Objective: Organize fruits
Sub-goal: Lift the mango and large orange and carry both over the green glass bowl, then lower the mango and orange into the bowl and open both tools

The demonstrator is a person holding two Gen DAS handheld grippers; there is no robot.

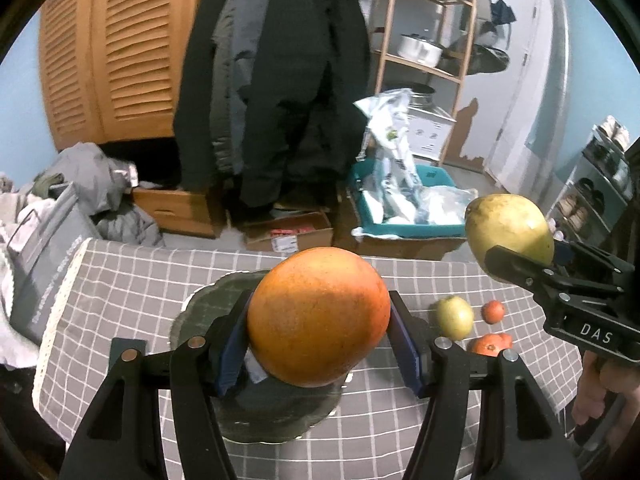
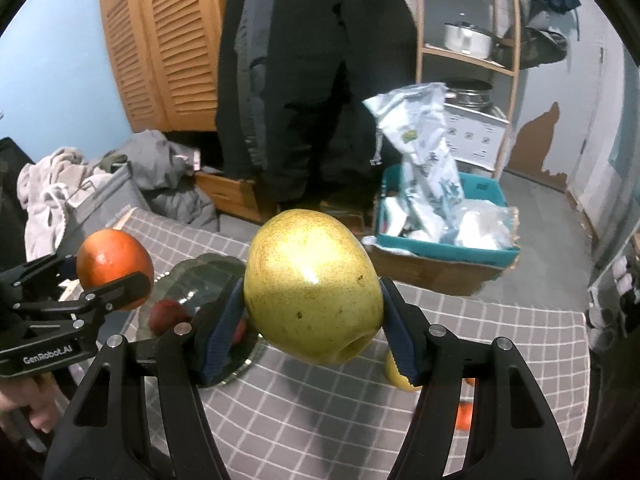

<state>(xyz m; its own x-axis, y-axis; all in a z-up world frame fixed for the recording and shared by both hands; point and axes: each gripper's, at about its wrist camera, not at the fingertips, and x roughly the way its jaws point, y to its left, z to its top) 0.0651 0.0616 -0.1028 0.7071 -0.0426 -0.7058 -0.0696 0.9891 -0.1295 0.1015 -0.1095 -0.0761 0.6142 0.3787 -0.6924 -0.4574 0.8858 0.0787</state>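
Blue pads [image 1: 232, 344] of the left gripper [image 1: 318, 340] are clamped on an orange fruit [image 1: 318, 316], held above a dark plate [image 1: 208, 300] on the checked tablecloth [image 1: 120, 288]. To the right, a small green fruit [image 1: 455, 317] and two red ones [image 1: 493, 311] are seen. From the right wrist, the right gripper [image 2: 314, 320] is clenched on a yellow pear [image 2: 314, 286], held right of the plate [image 2: 192, 280].

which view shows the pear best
The right wrist view: the pear fills the centre, clamped between the right gripper's pads, with its speckled skin and dimpled end plain. The left wrist view shows it small at the right edge, partly behind a black finger.
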